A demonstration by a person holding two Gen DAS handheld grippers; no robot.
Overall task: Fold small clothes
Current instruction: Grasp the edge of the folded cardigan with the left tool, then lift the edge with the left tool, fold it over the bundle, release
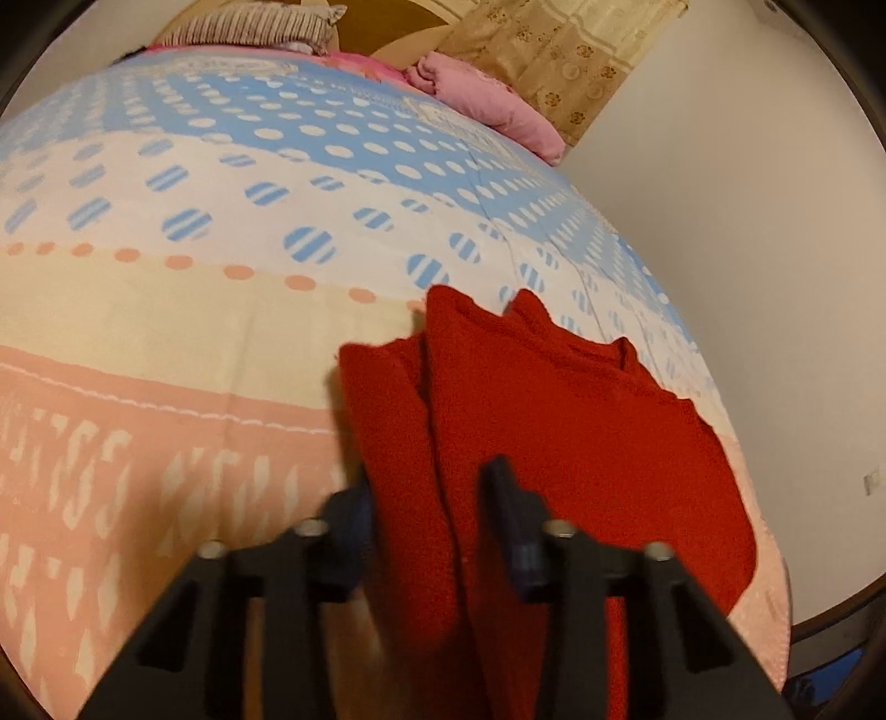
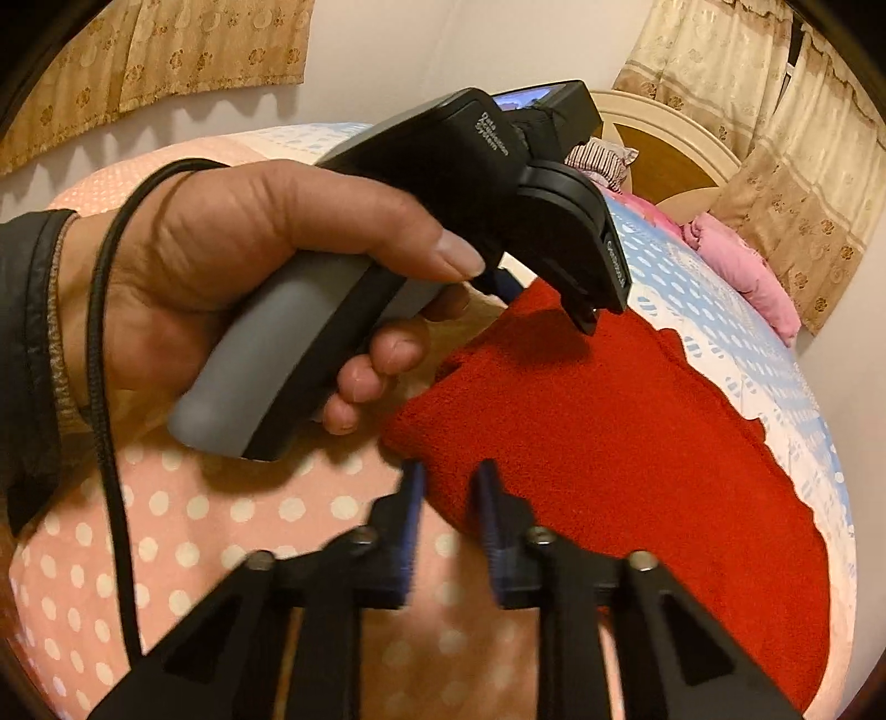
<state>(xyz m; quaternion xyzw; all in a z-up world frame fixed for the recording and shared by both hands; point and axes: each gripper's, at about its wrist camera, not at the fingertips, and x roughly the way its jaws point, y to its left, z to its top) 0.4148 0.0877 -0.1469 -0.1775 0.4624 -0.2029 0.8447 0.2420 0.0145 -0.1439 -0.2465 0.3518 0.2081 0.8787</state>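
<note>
A small red knitted garment lies on the patterned bedspread, partly folded with a raised fold along its left side. My left gripper stands open with its fingers on either side of that fold at the garment's near edge. In the right wrist view the same red garment lies spread on the bed. My right gripper is open, its fingers astride the garment's near left corner. The left gripper's body, held in a hand, hovers over the garment's far left edge.
A pink folded blanket and a striped pillow lie at the head of the bed. A wooden headboard and patterned curtains stand behind. The white wall runs along the bed's right edge.
</note>
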